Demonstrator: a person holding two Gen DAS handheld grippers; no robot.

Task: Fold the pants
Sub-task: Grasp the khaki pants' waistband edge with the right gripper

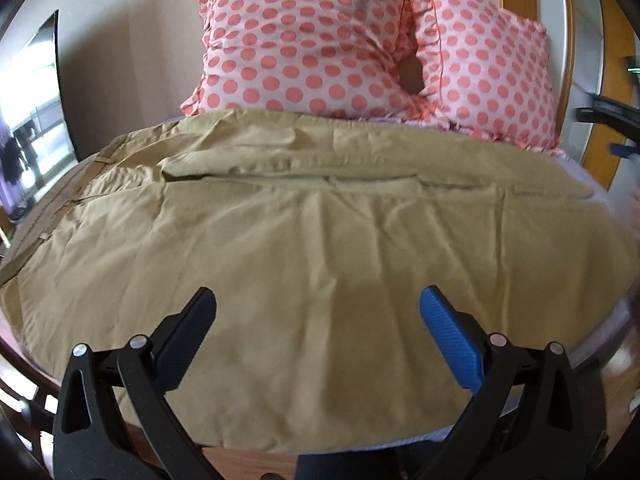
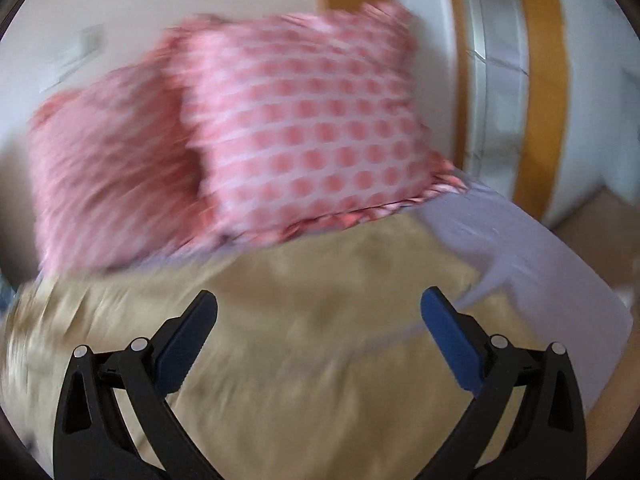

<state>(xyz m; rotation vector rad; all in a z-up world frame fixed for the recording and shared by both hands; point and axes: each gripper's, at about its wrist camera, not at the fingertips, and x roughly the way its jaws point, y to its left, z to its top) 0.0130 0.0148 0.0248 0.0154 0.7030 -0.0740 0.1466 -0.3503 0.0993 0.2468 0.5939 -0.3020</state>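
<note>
Tan pants lie spread flat across the bed, waistband at the left, legs running to the right, one leg lying alongside the other. My left gripper is open and empty, hovering above the near edge of the pants. My right gripper is open and empty above the right part of the pants, near the leg ends; this view is motion-blurred. The right gripper also shows as a dark blurred shape at the right edge of the left wrist view.
Two pink polka-dot pillows lean on the wall behind the pants. A pale lilac sheet covers the bed to the right. A window is at the left, a wooden door frame at the right.
</note>
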